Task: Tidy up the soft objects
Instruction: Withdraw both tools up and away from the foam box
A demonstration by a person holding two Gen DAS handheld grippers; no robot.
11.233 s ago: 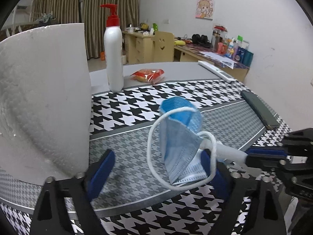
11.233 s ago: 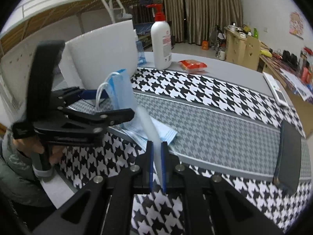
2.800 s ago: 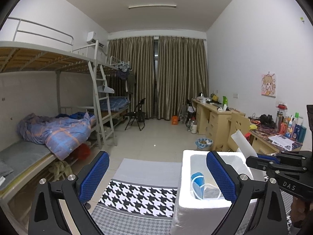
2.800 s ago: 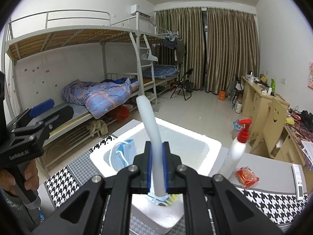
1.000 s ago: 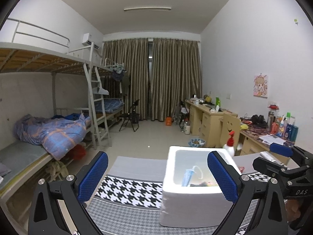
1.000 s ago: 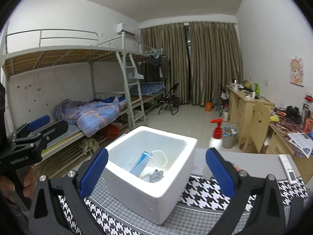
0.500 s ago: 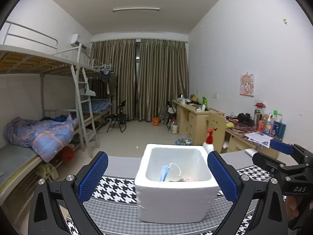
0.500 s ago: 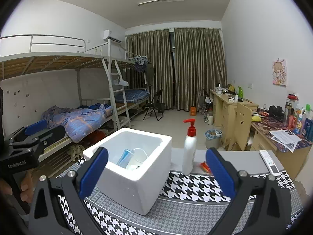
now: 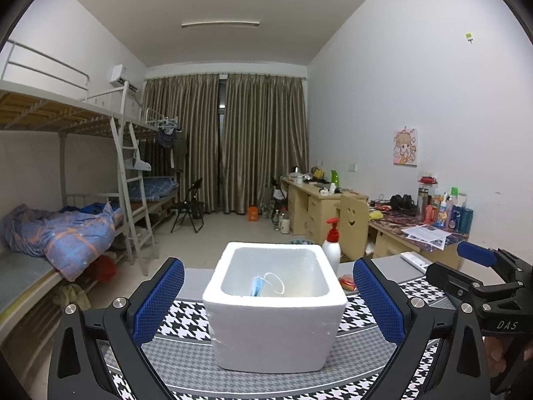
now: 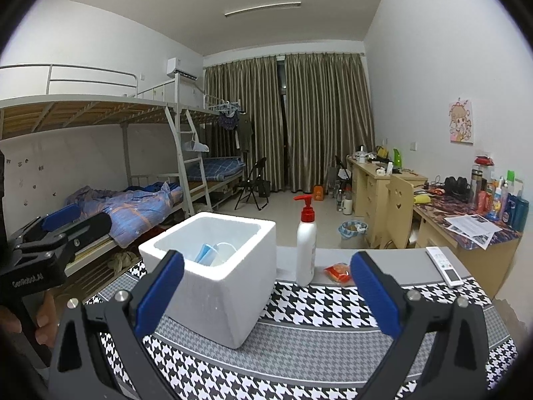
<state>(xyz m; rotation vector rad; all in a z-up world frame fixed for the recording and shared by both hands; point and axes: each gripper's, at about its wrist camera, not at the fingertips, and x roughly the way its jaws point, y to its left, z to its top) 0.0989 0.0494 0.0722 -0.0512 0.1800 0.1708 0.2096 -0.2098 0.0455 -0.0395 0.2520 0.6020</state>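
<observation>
While upright, the blue mask point(image 9: 257, 285) leans inside the foam box point(image 9: 273, 330).

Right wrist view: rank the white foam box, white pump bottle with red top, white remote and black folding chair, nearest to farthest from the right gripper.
From the right gripper, jaws wide open:
1. White foam box, on the table, just ahead to the left.
2. White pump bottle with red top, behind the box, slightly right.
3. White remote, at the table's far right edge.
4. Black folding chair, across the floor by the curtains.

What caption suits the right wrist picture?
Open hand-held gripper facing a foam box holding a face mask.
</observation>
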